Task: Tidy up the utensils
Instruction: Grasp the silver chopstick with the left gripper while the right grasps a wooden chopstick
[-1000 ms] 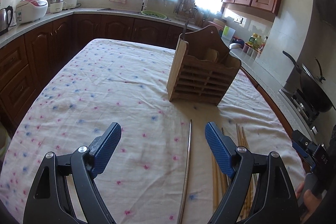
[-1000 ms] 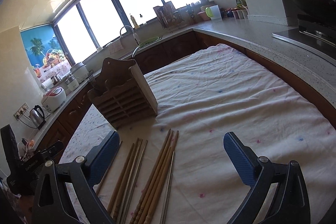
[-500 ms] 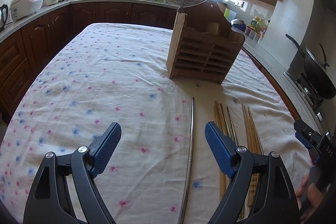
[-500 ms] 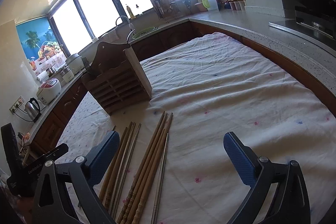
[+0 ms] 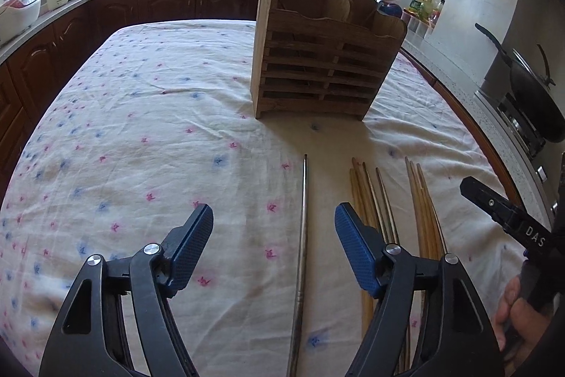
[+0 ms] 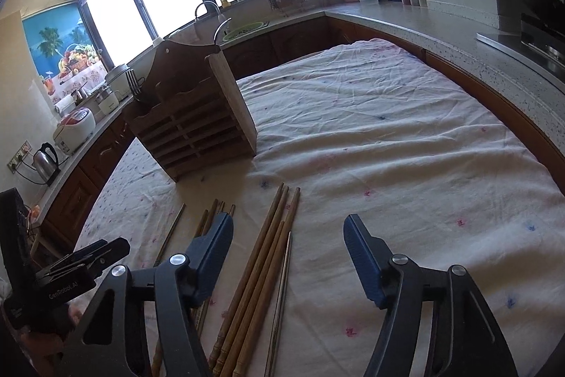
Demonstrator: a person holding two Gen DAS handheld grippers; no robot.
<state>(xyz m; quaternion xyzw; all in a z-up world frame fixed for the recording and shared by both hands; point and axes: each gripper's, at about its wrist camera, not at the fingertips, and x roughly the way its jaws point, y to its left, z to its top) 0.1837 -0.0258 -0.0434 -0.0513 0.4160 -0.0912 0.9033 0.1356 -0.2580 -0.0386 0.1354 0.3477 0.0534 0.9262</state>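
Note:
A slatted wooden utensil holder (image 5: pixel 317 59) stands upright on the flowered tablecloth; it also shows in the right wrist view (image 6: pixel 197 126), with a fork in its far side. A single metal chopstick (image 5: pixel 303 235) lies between the fingers of my open, empty left gripper (image 5: pixel 273 246). Several wooden and metal chopsticks (image 5: pixel 420 200) lie in two bunches to its right. In the right wrist view my right gripper (image 6: pixel 287 257) is open and empty, low over a bunch of wooden chopsticks (image 6: pixel 261 264) and one thin metal chopstick (image 6: pixel 282 292).
The table (image 5: pixel 106 129) is ringed by dark wooden cabinets and counters. A wok (image 5: pixel 529 94) sits on the stove at right. A rice cooker (image 6: pixel 74 129) and kettle (image 6: pixel 46 161) stand on the left counter. The sink (image 6: pixel 243 27) is under the windows.
Both grippers have moved forward and lower over the table, so the holder and chopsticks look nearer. Both stay open and empty. The chopsticks have not moved.

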